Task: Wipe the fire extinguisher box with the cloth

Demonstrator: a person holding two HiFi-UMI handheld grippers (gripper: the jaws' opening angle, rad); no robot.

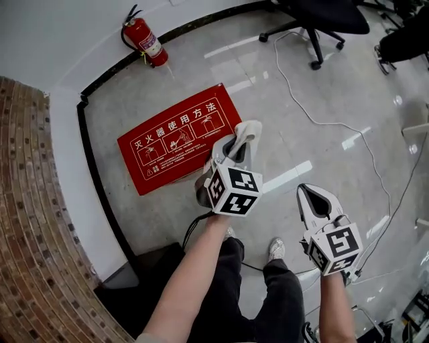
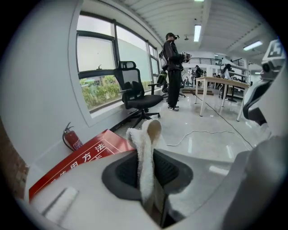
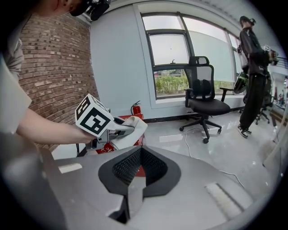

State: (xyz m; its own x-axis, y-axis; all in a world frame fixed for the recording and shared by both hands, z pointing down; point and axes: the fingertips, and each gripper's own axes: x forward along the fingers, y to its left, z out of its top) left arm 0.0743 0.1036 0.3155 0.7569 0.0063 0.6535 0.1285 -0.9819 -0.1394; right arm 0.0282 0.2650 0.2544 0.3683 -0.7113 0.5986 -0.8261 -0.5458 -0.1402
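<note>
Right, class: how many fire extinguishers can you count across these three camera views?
1. The fire extinguisher stands upright by the wall, apart from the red fire extinguisher box, which lies flat on the floor. More could be out of view.

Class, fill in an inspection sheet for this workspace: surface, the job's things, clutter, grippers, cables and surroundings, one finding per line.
Surface: glossy grey floor, bare around the box.
Job's things: red fire extinguisher box lies flat on the floor near the wall; white cloth is in the left gripper.
Clutter: a dark object by the brick wall, kind unclear.
Grippers: left gripper shut on the cloth; right gripper shut, nothing in it.
Cables: white cable snakes across the floor; black cable near the person's feet.
Surroundings: fire extinguisher by the wall, office chair, brick wall, another person standing far off.
</note>
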